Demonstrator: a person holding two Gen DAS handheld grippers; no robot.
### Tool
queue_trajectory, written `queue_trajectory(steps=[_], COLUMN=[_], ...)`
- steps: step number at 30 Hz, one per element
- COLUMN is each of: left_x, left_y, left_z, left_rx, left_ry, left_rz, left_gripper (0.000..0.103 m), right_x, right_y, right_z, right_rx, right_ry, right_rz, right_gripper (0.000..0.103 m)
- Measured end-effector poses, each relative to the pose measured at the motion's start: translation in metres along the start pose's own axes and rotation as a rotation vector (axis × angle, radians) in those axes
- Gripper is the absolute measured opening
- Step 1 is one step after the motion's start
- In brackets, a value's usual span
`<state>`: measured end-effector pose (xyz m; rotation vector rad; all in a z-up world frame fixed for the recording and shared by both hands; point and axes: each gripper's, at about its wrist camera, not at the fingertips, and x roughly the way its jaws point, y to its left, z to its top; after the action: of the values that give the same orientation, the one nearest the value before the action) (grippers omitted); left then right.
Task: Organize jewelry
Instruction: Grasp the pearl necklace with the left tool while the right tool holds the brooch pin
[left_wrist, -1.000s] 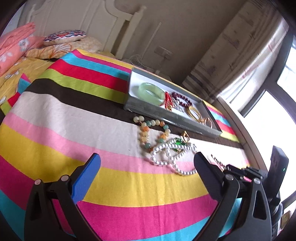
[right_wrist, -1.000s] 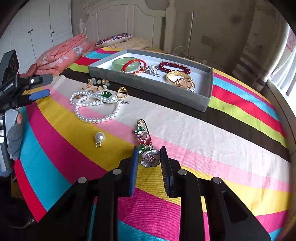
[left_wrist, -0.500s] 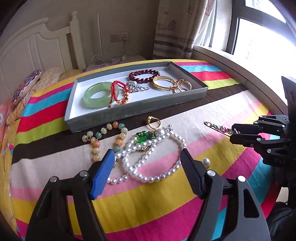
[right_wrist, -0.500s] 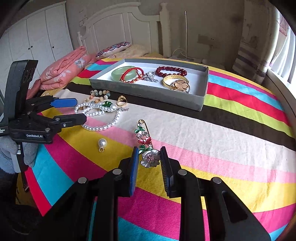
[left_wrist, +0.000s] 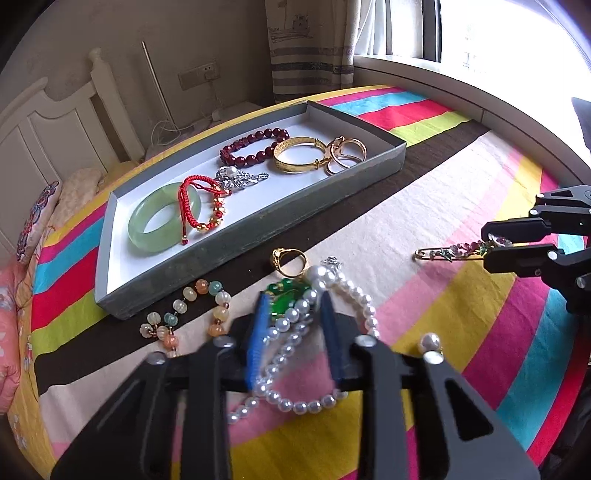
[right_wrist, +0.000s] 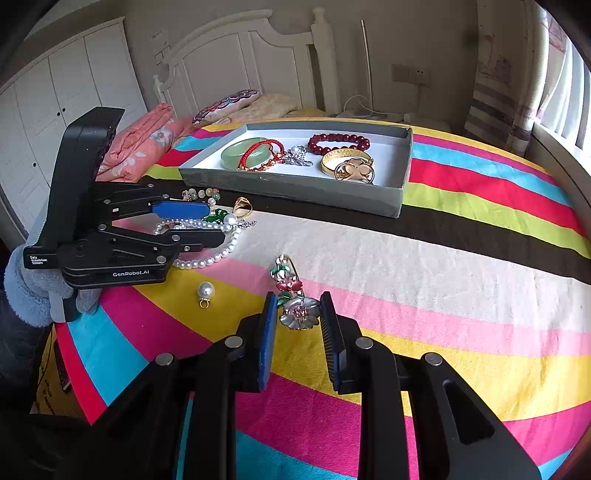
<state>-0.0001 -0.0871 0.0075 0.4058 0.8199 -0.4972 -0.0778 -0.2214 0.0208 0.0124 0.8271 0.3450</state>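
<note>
A grey tray (left_wrist: 236, 236) (right_wrist: 295, 188) on the striped bedspread holds a jade bangle (left_wrist: 147, 221), a red cord bracelet, a silver brooch, dark red beads (left_wrist: 255, 146) and gold bangles (left_wrist: 317, 157). My left gripper (left_wrist: 291, 314) (right_wrist: 192, 225) is closed around the pearl necklace (left_wrist: 295, 325) (right_wrist: 207, 258) with its green pendant (left_wrist: 282, 295). My right gripper (right_wrist: 298, 314) (left_wrist: 498, 247) is shut on the flower brooch pin (right_wrist: 295, 295) (left_wrist: 450, 253).
A gold ring (left_wrist: 288, 260), a pastel bead bracelet (left_wrist: 184, 314) and a loose pearl pendant (right_wrist: 205, 291) lie on the bedspread in front of the tray. Pillows and a pink quilt (right_wrist: 144, 140) sit by the white headboard. A window ledge runs along the right.
My left gripper moved forward over the pearl necklace and closed around it. My right gripper stays shut on the flower brooch pin.
</note>
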Motion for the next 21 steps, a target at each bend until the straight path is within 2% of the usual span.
queue_trajectory(steps=[1, 2, 3, 7, 10, 14, 16, 17, 18, 21], left_x=[-0.003, -0.008, -0.012, -0.014, -0.007, -0.005, -0.004, -0.003, -0.001, 0.006], left_y=[-0.001, -0.003, -0.005, -0.014, -0.011, -0.006, -0.010, -0.012, -0.015, -0.019], left_z=[0.000, 0.000, 0.000, -0.002, -0.002, 0.000, 0.002, 0.003, 0.004, 0.011], left_rx=[0.004, 0.013, 0.022, 0.058, 0.045, 0.029, 0.044, 0.049, 0.054, 0.058], left_ry=[-0.017, -0.037, -0.046, -0.035, -0.019, -0.013, -0.005, 0.000, 0.004, 0.014], left_rz=[0.001, 0.001, 0.001, 0.011, 0.018, -0.017, -0.038, -0.047, -0.038, -0.028], left_gripper=[0.019, 0.009, 0.007, 0.007, 0.008, 0.009, 0.020, 0.030, 0.034, 0.034], right_x=[0.000, 0.000, 0.000, 0.000, 0.000, 0.002, 0.002, 0.002, 0.003, 0.003], right_y=[-0.001, -0.001, -0.001, -0.001, 0.000, -0.002, -0.002, -0.001, -0.001, -0.002], right_z=[0.000, 0.000, 0.000, 0.000, 0.000, 0.000, 0.000, 0.001, 0.001, 0.001], right_rx=[0.002, 0.004, 0.005, 0.005, 0.005, 0.015, 0.014, 0.013, 0.013, 0.015], right_ry=[-0.001, -0.001, -0.002, 0.001, 0.004, 0.010, 0.013, 0.015, 0.017, 0.018], right_rz=[0.001, 0.002, 0.002, 0.003, -0.001, 0.000, 0.001, 0.001, 0.001, 0.002], right_gripper=[0.024, 0.024, 0.024, 0.024, 0.025, 0.025, 0.025, 0.025, 0.025, 0.025])
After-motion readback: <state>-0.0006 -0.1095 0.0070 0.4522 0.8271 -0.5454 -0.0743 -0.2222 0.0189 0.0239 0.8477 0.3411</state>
